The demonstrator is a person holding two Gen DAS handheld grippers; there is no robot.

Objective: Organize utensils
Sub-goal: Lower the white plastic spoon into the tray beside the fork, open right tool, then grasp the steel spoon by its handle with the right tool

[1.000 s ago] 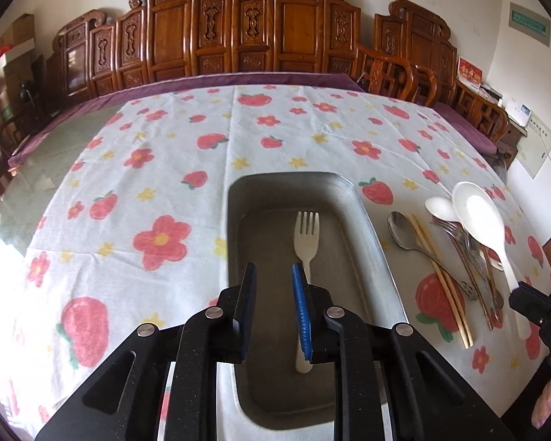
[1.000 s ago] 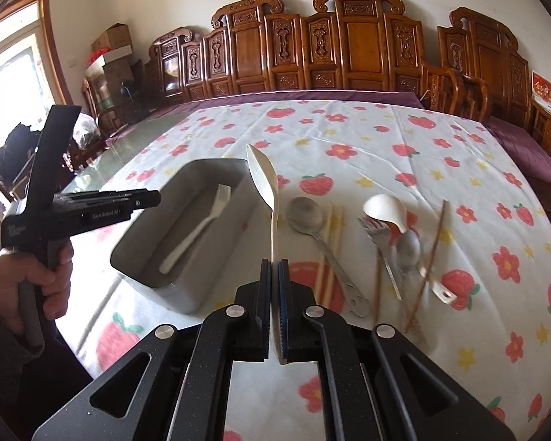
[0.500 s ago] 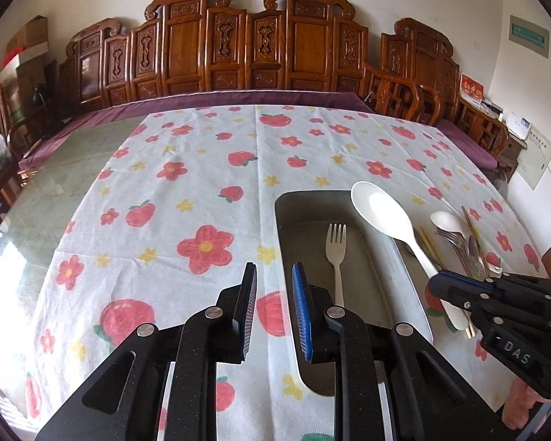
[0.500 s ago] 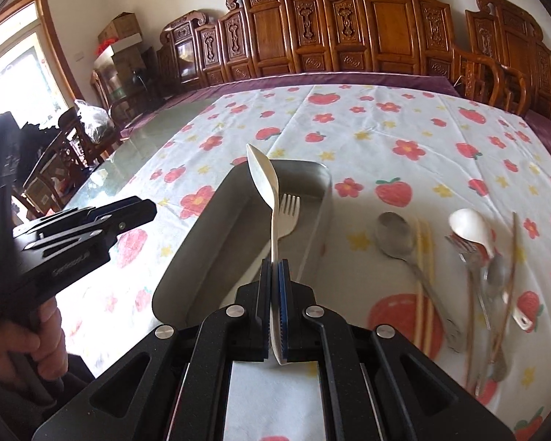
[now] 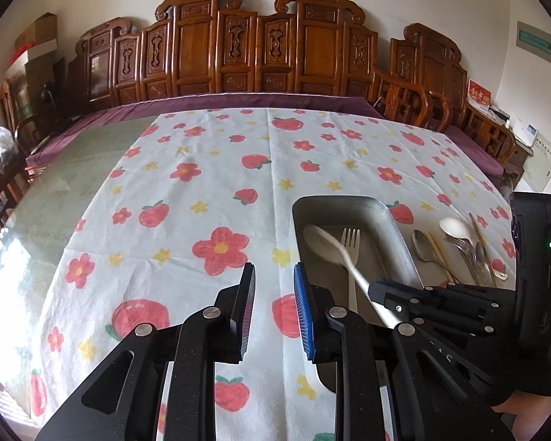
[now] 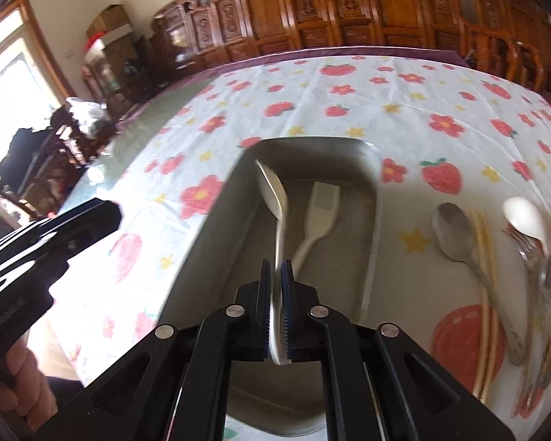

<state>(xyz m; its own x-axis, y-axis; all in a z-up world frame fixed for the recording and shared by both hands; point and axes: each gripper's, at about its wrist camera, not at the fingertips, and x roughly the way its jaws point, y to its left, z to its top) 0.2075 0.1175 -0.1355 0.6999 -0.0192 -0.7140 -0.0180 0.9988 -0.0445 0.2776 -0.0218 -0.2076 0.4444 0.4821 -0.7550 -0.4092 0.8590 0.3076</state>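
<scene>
A grey metal tray sits on the flowered cloth with a white plastic fork lying in it. My right gripper is shut on the handle of a white plastic spoon, whose bowl is down inside the tray, left of the fork. My left gripper is open and empty, over the cloth just left of the tray.
Right of the tray lie a metal spoon, chopsticks, a white spoon and metal forks. Carved wooden chairs line the far table edge.
My right gripper carried the white spoon left from the utensil pile and lowered it into the tray. My left gripper drew back left, off the tray, still open.
</scene>
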